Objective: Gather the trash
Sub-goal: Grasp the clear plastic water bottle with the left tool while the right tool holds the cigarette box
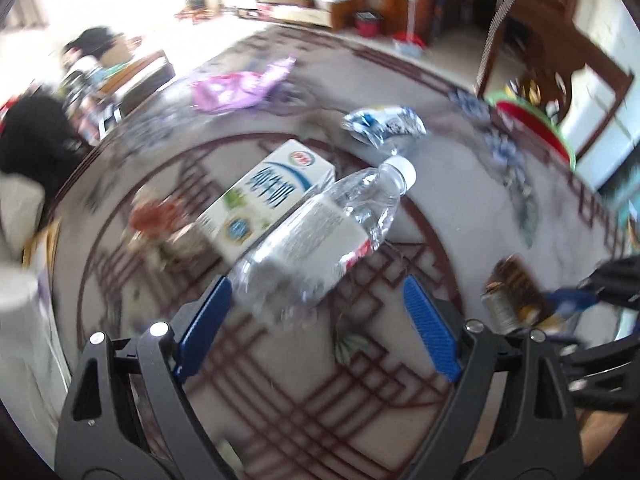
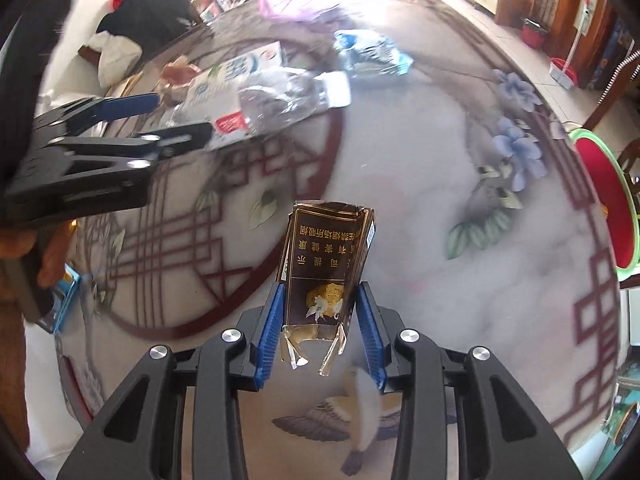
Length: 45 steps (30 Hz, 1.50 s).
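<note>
A plastic bottle (image 1: 320, 236) lies on the rug (image 1: 460, 208) just ahead of the left gripper (image 1: 318, 300) jaws, its cap end pointing away. A milk carton (image 1: 268, 200) lies beside it, touching (on its left). Beyond both lies a crumpled wrapper (image 1: 384, 122). Between the right gripper (image 2: 320, 312) jaws stands a cigarette pack (image 2: 326, 268), with a basin (image 2: 608, 204) far right.

motion blur smears the crumpled wrapper (image 1: 156, 220) (print unreadable) beside the carton (image 1: 268, 200).
</note>
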### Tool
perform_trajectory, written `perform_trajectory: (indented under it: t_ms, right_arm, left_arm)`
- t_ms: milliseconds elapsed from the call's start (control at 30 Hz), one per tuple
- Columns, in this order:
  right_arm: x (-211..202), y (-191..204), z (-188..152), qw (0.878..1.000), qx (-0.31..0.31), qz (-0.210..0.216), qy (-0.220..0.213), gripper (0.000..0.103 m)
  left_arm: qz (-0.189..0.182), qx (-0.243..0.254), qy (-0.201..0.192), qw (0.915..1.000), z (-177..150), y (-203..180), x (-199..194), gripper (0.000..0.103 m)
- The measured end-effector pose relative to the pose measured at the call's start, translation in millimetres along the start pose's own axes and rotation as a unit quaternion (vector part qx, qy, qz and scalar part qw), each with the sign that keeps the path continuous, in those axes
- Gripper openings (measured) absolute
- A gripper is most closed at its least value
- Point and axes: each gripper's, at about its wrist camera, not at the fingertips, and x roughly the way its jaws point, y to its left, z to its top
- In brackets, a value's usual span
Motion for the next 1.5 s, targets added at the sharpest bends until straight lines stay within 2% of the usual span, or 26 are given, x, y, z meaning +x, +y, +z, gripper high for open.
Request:
perform_trajectory:
  t_ms: [133, 233, 300, 433, 500, 567, 667, 767, 800, 933, 1100, 1233, 1333, 1500]
  right_arm:
    - [-1.7, -7.0, 1.9, 1.000, 0.000, -0.013, 0.007, 0.039]
    - [-3.2, -11.9, 3.7, 1.000, 0.006, -0.029, 0.008, 0.040]
    - [-5.1, -14.2, 5.5, 0.999, 0.006, -0.038, 0.005, 0.045]
    - [-2.7, -14.8, 8.0, 0.999, 0.002, -0.046, 0.005, 0.046]
    - [1.0, -12.4, 9.3, 0.999, -0.005, -0.050, 0.008, 0.046]
    - [7.0, -8.0, 10.2, 0.999, -0.013, -0.050, 0.013, 0.047]
    - [13.1, -2.2, 9.9, 0.998, -0.027, -0.048, 0.017, 0.050]
    - [18.7, 4.3, 9.7, 0.997, -0.048, -0.055, 0.020, 0.048]
    - [20.6, 5.8, 9.4, 0.997, -0.055, -0.055, 0.022, 0.037]
    - [21.5, 6.1, 10.2, 0.996, -0.065, -0.054, 0.019, 0.034]
    - [17.3, 1.8, 7.7, 0.997, -0.059, -0.045, 0.015, 0.033]
    - [10.9, -0.2, 5.9, 0.998, -0.055, -0.040, 0.009, 0.034]
    - [5.5, -3.4, 4.4, 0.998, -0.053, -0.038, 0.006, 0.034]
    - [-3.7, -5.2, 0.1, 0.998, -0.046, -0.039, -0.003, 0.034]
  left_arm:
    - [-0.017, 0.031, 0.022, 0.9991, 17.3, -2.7, 22.5, 0.085]
    - [-0.036, 0.037, 0.041, 0.9979, 23.3, -4.6, 36.8, 0.085]
    - [-0.049, 0.030, 0.053, 0.9969, 23.4, -6.1, 43.6, 0.085]
    - [-0.077, 0.004, 0.063, 0.9950, 15.7, -10.6, 49.0, 0.074]
    - [-0.074, -0.019, 0.057, 0.9955, 9.2, -10.9, 49.7, 0.071]
    - [-0.077, -0.051, 0.045, 0.9947, 5.1, -8.1, 44.7, 0.058]
    - [-0.080, -0.112, 0.029, 0.9901, -1.4, 3.7, 33.2, 0.053]
    - [-0.072, -0.161, 0.023, 0.9840, -11.3, 11.9, 20.4, 0.053]
    - [-0.071, -0.173, 0.023, 0.9821, -15.7, 13.8, 16.6, 0.053]
    - [-0.066, -0.209, 0.038, 0.9750, -39.8, 18.6, 7.5, 0.053]
    - [-0.054, -0.230, 0.045, 0.9707, -61.7, 23.0, 2.7, 0.055]
    - [-0.049, -0.240, 0.038, 0.9687, -64.0, 27.5, -0.7, 0.062]
    - [-0.047, -0.236, 0.034, 0.9701, -55.5, 26.6, 0.2, 0.072]
    - [-0.043, -0.216, 0.040, 0.9747, -43.3, 18.1, 8.2, 0.072]
